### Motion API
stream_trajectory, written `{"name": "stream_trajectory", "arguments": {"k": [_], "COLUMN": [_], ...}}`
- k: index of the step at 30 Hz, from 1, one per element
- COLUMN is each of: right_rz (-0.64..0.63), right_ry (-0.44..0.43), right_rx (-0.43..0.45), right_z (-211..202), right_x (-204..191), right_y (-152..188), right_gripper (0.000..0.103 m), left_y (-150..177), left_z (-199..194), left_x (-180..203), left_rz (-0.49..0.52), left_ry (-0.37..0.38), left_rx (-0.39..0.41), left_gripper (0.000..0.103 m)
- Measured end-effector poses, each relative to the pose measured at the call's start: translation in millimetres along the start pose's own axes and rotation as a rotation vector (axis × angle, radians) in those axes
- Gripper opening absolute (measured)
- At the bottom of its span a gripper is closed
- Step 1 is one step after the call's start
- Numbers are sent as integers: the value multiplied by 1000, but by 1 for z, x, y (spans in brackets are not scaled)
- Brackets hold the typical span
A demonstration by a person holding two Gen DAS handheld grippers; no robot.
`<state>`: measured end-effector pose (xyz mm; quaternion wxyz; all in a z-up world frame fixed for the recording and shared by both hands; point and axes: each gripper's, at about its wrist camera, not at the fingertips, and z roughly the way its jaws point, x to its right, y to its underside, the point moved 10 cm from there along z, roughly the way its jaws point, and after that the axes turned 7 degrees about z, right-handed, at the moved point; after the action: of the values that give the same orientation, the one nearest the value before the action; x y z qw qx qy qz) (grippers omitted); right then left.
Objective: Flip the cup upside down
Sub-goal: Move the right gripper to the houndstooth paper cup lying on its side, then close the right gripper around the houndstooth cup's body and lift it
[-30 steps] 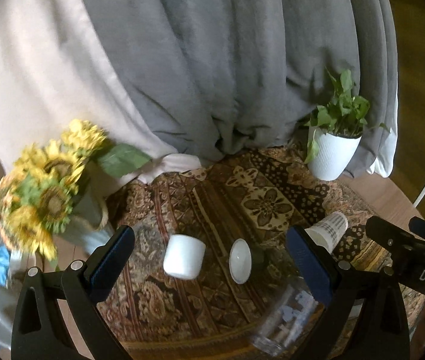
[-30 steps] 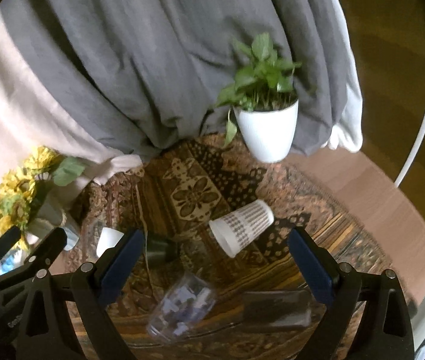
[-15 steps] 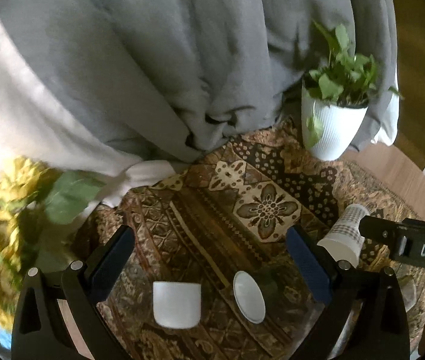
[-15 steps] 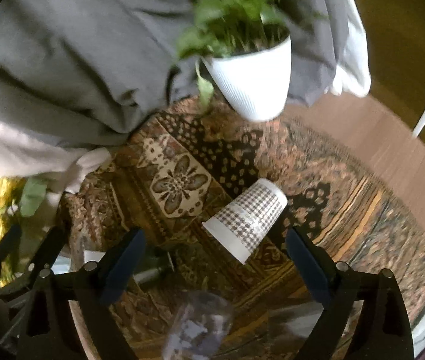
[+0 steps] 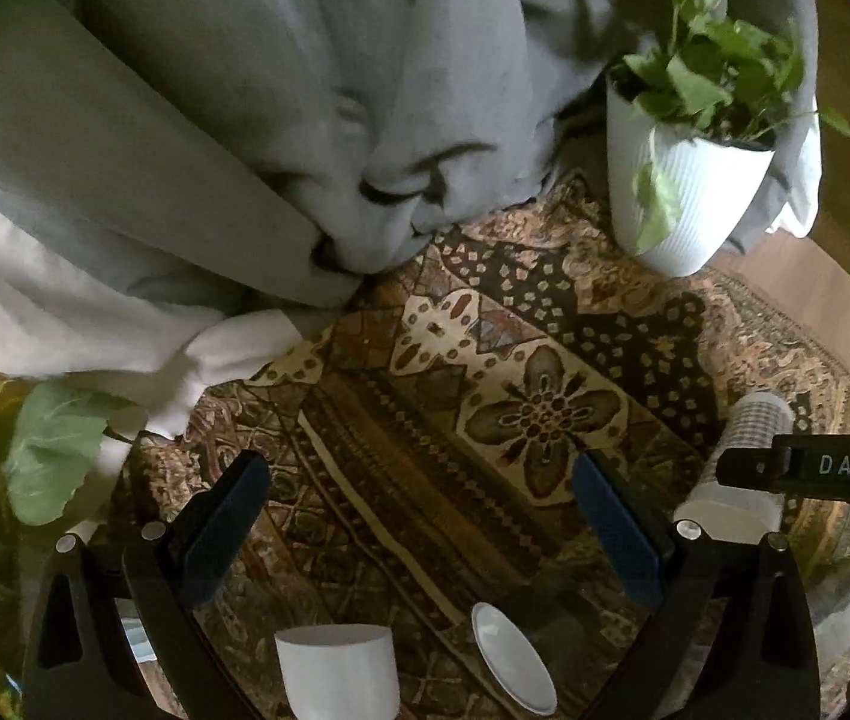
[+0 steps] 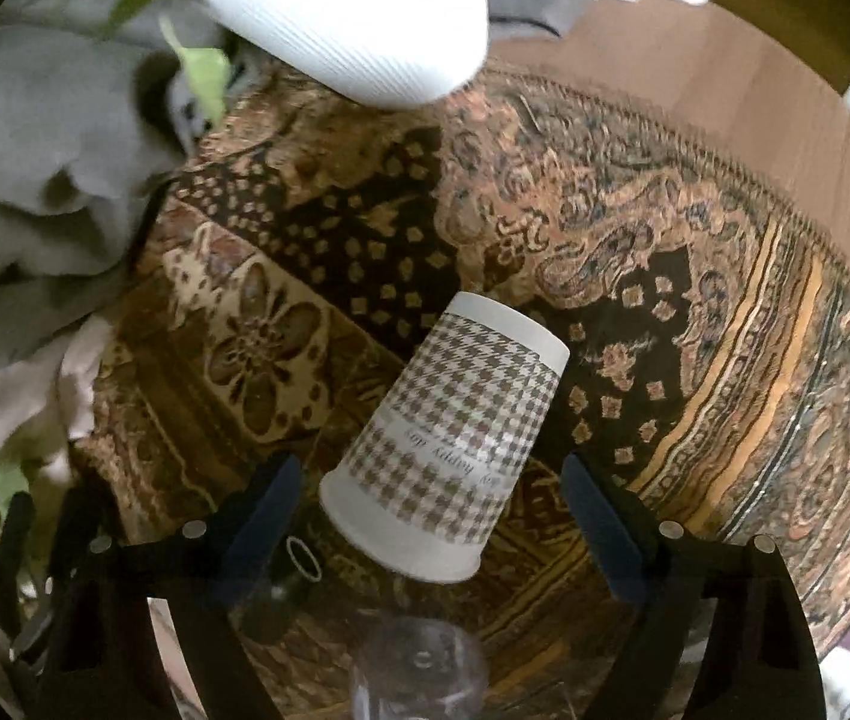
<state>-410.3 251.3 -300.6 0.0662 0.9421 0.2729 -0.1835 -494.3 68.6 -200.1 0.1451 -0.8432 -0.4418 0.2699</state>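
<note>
The paper cup (image 6: pixel 445 450) lies on its side on the rug (image 6: pixel 694 312), right between the wide-open fingers of the right gripper (image 6: pixel 430 516), with its mouth at 6 o'clock. The left gripper (image 5: pixel 422 525) is wide open too and holds nothing. A white cup (image 5: pixel 338 675) and a small dish (image 5: pixel 511 657) sit at 6 o'clock near it, and a plant pot (image 5: pixel 685 198) stands at 1 o'clock.

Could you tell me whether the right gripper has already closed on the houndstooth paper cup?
No, the right gripper is open, its blue pads standing clear on either side of the houndstooth paper cup, which lies on the patterned cloth.
</note>
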Motion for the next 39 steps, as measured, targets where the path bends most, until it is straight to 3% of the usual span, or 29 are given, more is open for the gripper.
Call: {"name": "stream_trajectory", "arguments": {"k": [3,11,25,33,39], "right_rz": [19,18,-141,-221,-366], "right_ry": [0,35,45,18,-24], "right_rx": [-19,-43,83,94,89], "right_z": [9,27,-1,-30,-56], "right_x": [0,-1,-13,-24,-43], "right_y": [-1,-1,-1,30,78], "right_gripper": [88,76,67,67,68], "left_y": [1,3,22,56,108], "left_z": [9,20,-5,-43,-87], "left_x": [-1,-7,-5,-18,-46], "left_rz": [-2,-23,-54,-177,-296], "left_ry": [-2,-21,-62,-55,-123], "left_rx": [-18,-40,-53,-78,-81], "left_gripper": [103,103,103,103,103]}}
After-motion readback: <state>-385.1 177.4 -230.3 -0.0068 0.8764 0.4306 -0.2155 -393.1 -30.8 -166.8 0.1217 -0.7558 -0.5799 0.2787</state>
